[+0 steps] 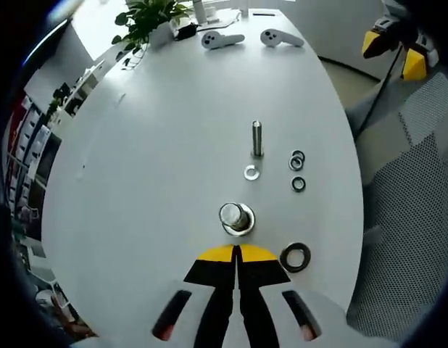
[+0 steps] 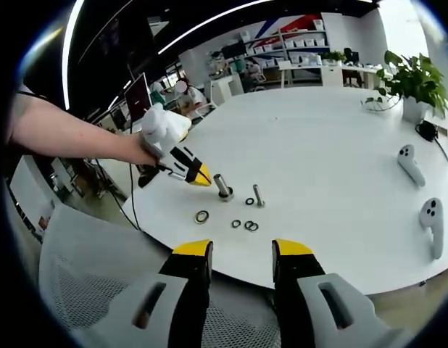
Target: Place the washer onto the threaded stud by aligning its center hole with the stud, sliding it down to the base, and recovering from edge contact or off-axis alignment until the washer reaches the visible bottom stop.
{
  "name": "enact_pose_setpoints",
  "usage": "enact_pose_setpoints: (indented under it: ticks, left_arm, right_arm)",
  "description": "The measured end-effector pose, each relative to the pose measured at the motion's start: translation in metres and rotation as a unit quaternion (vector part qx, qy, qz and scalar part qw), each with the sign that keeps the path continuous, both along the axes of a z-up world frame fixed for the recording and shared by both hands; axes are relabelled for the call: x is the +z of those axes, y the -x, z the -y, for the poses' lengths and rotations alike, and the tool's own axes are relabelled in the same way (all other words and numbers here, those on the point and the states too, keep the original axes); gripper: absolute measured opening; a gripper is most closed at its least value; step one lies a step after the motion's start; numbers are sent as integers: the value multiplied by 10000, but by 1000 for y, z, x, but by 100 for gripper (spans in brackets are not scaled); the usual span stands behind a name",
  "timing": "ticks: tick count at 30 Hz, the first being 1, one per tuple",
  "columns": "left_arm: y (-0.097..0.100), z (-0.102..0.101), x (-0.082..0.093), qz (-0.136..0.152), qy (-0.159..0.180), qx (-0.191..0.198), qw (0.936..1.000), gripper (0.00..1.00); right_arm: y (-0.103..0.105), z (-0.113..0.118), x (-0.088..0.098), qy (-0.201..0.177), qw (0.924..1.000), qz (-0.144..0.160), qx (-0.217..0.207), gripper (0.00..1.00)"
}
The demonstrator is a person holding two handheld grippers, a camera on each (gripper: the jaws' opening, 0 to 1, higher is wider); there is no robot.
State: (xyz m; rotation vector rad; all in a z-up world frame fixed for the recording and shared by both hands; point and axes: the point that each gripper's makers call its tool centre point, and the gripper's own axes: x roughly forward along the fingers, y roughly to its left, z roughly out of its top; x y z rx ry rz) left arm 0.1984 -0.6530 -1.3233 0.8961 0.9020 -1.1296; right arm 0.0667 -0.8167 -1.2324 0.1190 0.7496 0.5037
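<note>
Washer is lying flat on the white table, touching the base of the threaded stud at its 7 o'clock, ready to be picked. Left gripper, jaws pressed together and carrying nothing, is hovering just short of the steel sleeve. Right gripper, jaws spread, is waiting off the table edge. Three small rings are sitting at the stud's 3 o'clock, the large dark ring near the rim; open tabletop is lying toward 9 o'clock.
</note>
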Motion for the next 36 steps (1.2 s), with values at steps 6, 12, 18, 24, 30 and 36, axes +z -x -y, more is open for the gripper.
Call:
enact_pose_setpoints:
  ticks: [6,12,18,24,30,36]
  left_arm:
    - [-6,3,9,63,255,128,9996,9]
    - [-10,15,13,104,455,215,9987,16]
    - [-8,26,11,61,483,167,9987,16]
    - [-7,28,6,30,341,24,9994,11]
    - [-5,26,7,-61,287,92,9995,11]
    - [-1,18,6,-96,135,15,9999,10]
  right_arm:
    - [0,0,0,-10,10000,12,-5,35]
    - [-1,0,1,-18,10000,22,-13,35]
    - [-1,0,1,-23,10000,28,-31,35]
    - [-1,1,1,-22,10000,31,-43,35]
    - [-1,1,1,-24,10000,34,-39,35]
    - [-1,1,1,-34,10000,41,-42,34]
